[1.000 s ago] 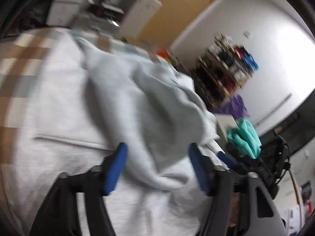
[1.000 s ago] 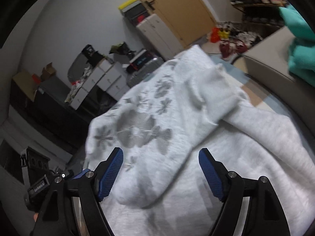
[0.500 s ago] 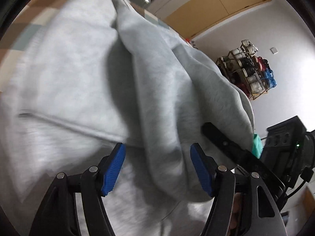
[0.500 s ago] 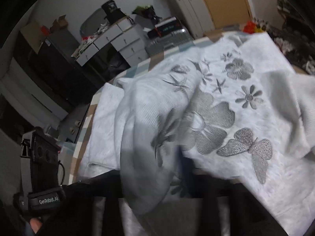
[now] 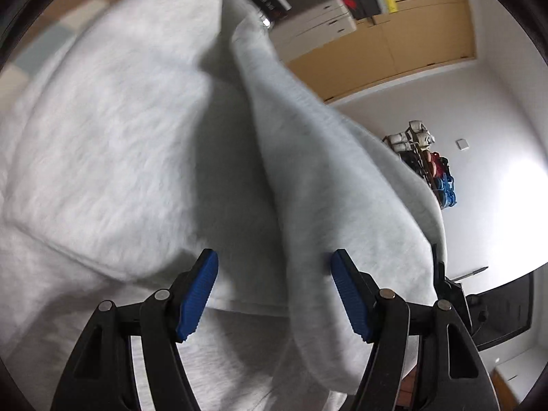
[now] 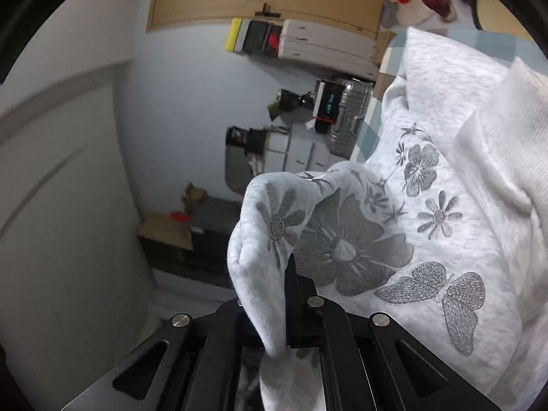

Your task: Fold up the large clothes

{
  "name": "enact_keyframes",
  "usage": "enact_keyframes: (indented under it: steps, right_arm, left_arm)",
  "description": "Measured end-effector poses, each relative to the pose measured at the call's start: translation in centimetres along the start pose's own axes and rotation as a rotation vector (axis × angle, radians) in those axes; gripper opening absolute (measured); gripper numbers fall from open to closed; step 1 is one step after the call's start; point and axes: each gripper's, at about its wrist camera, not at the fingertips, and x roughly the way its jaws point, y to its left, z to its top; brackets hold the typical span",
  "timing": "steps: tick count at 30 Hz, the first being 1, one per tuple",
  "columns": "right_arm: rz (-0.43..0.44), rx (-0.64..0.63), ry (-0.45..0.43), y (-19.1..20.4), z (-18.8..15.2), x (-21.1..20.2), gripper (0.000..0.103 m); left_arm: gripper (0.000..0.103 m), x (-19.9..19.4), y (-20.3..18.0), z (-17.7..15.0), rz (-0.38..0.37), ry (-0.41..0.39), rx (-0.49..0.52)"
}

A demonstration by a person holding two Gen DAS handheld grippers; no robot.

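Observation:
A light grey sweatshirt (image 5: pixel 120 137) fills the left wrist view, spread on a checked cover. A raised fold (image 5: pixel 325 188) of it runs down between the blue pads (image 5: pixel 198 291) of my left gripper (image 5: pixel 273 257). Its jaws are opening, and the fold brushes the right pad without being pinched. In the right wrist view the sweatshirt (image 6: pixel 445 205) shows its front with grey embroidered flowers and a butterfly (image 6: pixel 441 298). My right gripper (image 6: pixel 287 274) is shut on a flowered edge (image 6: pixel 263 233) of it, and the cloth drapes over the jaws and hides the pads.
The checked cover (image 5: pixel 41 48) shows at the upper left edge. Beyond the sweatshirt stand white drawer units (image 5: pixel 315 24), wooden cupboard doors (image 5: pixel 411 41) and a shoe rack (image 5: pixel 428 164). A silver suitcase (image 6: pixel 349 116) and more drawers stand behind the bed.
My right gripper has shut on the flowered edge of the sweatshirt and rolled, lifting the cloth. My left gripper has moved in lower over the sweatshirt, and the raised fold now lies between its jaws.

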Motion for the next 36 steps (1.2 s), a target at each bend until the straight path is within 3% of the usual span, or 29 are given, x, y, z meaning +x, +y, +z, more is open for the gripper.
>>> enact_keyframes:
  steps: [3, 7, 9, 12, 13, 14, 16, 19, 24, 28, 31, 33, 35, 36]
  right_arm:
    - [0.035, 0.088, 0.007, -1.3, 0.2, 0.2, 0.002]
    - [-0.075, -0.009, 0.033, -0.2, 0.1, 0.3, 0.002]
    - [-0.232, -0.155, 0.032, 1.3, -0.2, 0.3, 0.004]
    - [-0.505, -0.369, 0.063, 3.7, -1.6, 0.3, 0.015]
    - [-0.575, -0.446, 0.071, 4.6, -2.4, 0.1, 0.03]
    - [-0.636, -0.512, 0.075, 5.4, -3.1, -0.1, 0.057]
    - [-0.749, -0.666, 0.066, 7.4, -6.2, -2.0, 0.083]
    - [-0.801, -0.883, 0.142, 8.7, -11.4, -2.5, 0.087]
    - [-0.839, -0.819, 0.427, 3.5, -16.8, -0.1, 0.087]
    - [-0.839, -0.696, 0.515, 0.5, -16.7, 3.9, 0.087]
    - [-0.661, -0.526, 0.471, -0.3, -14.3, 5.3, 0.086]
    - [-0.557, -0.477, 0.386, 0.0, -12.5, 5.1, 0.078]
    - [-0.444, -0.425, 0.327, 0.5, -11.1, 4.6, 0.062]
    - [-0.377, -0.404, 0.3, 0.9, -10.6, 4.2, 0.059]
  left_arm:
    - [0.069, 2.2, 0.1, -0.5, -0.097, 0.052, -0.051]
    - [0.069, 4.4, -0.8, -1.5, -0.311, 0.156, -0.154]
    - [0.069, 3.9, -2.2, -1.6, -0.338, 0.128, -0.122]
    - [0.069, 2.0, -3.9, -1.5, -0.368, 0.07, -0.049]
    - [0.069, 1.3, -4.3, -1.5, -0.362, 0.05, -0.039]
    - [0.069, 0.8, -4.7, -1.3, -0.354, 0.034, -0.033]
    - [0.069, -0.3, -5.0, -1.1, -0.341, 0.017, -0.035]
    - [0.069, -0.9, -5.4, -0.9, -0.345, 0.033, -0.061]
    - [0.069, -0.4, -4.8, -0.3, -0.373, 0.05, -0.085]
    - [0.069, -0.2, -3.2, -0.2, -0.443, 0.06, -0.162]
    - [0.069, -0.4, -3.0, 0.1, -0.47, 0.069, -0.166]
    - [0.069, -0.3, -3.1, 0.3, -0.486, 0.074, -0.163]
    - [0.069, -0.7, -2.5, 0.2, -0.493, 0.073, -0.162]
    - [0.069, -0.9, -2.4, 0.3, -0.493, 0.064, -0.16]
